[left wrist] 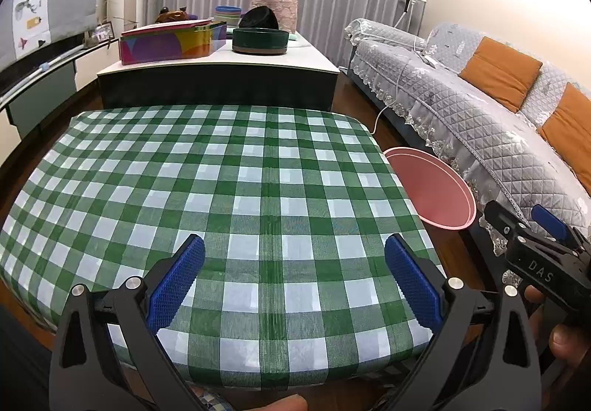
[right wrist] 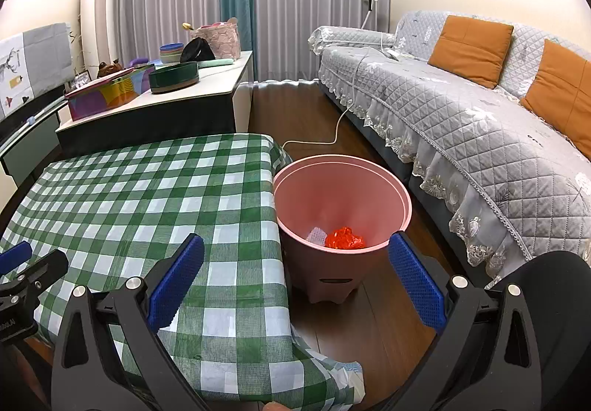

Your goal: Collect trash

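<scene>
The trash is in the pink bin: a crumpled orange-red wrapper and a pale scrap beside it, maybe tissue, hard to tell down there. The bin stands on the floor tight against the table's right edge, handy for dropping stuff in. The green checked tablecloth looks bare, so I'd guess collecting is done. Right gripper hangs wide and empty by the bin; left gripper is wide and empty over the cloth.

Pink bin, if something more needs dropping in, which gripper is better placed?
Probably the right gripper: open, it looks down into the pink bin. The left gripper faces the checked tablecloth.
</scene>
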